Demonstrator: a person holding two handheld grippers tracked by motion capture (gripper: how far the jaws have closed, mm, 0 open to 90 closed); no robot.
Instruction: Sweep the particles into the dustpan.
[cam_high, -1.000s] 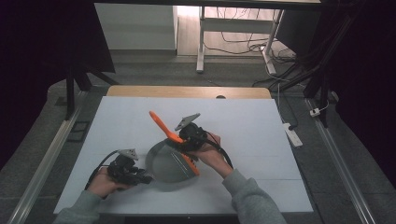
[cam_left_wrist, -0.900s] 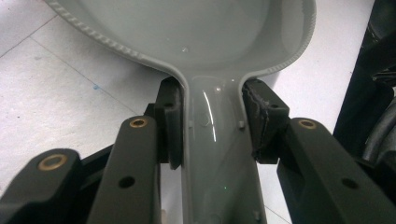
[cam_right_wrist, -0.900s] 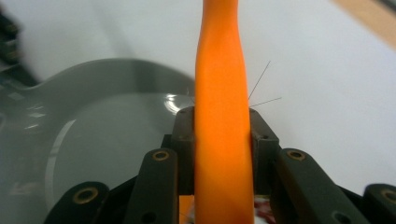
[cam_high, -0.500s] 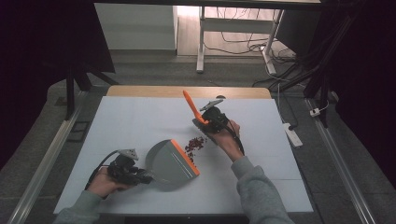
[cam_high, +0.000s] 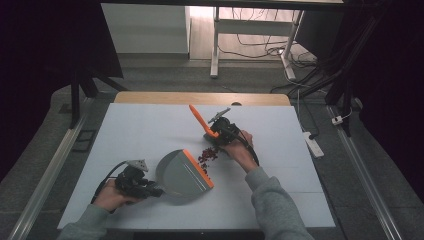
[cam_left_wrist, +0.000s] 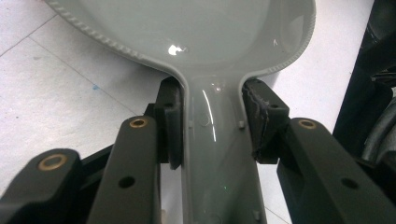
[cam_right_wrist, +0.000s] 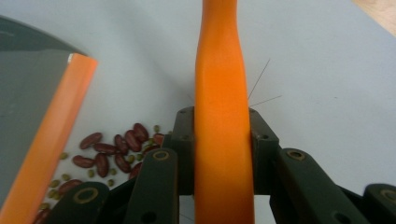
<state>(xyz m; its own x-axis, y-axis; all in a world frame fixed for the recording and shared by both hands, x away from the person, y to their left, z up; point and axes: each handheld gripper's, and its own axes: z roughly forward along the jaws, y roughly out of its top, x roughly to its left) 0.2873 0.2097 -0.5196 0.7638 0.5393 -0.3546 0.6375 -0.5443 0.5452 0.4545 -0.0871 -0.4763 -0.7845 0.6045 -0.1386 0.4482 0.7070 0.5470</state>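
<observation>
Dustpan (cam_high: 181, 172) as the landmark: grey, with an orange front lip (cam_high: 198, 168), lying flat on the white table (cam_high: 150, 130), lip turned toward the far right. Left gripper (cam_high: 150, 190) just at the dustpan's near-left end, clamped on the grey handle (cam_left_wrist: 215, 154); seen from the left gripper view, both black pads pressed against the handle's sides, pan body spreading out beyond them. Left hand (cam_high: 112, 195) behind that gripper, farther to the near left of the dustpan, cable looping beside it. Beans (cam_high: 207, 155) in a small scatter right in front of the orange lip, touching or just short of it; dark red kidney-shaped ones (cam_right_wrist: 107, 154) mixed with small green ones (cam_right_wrist: 58, 179), as seen from the right gripper view. Right gripper (cam_high: 216, 134) just past the beans, on the far-right side of the dustpan, closed around the orange handle (cam_right_wrist: 222, 116) of a brush (cam_high: 200, 120); handle slanting up and away from the dustpan toward the table's far edge. Bristle end hidden under the jaws, a few thin hairs sticking out beside the handle. Right hand (cam_high: 240, 150) to the right of the lip, sleeve (cam_high: 272, 205) running back past the dustpan's right side.
</observation>
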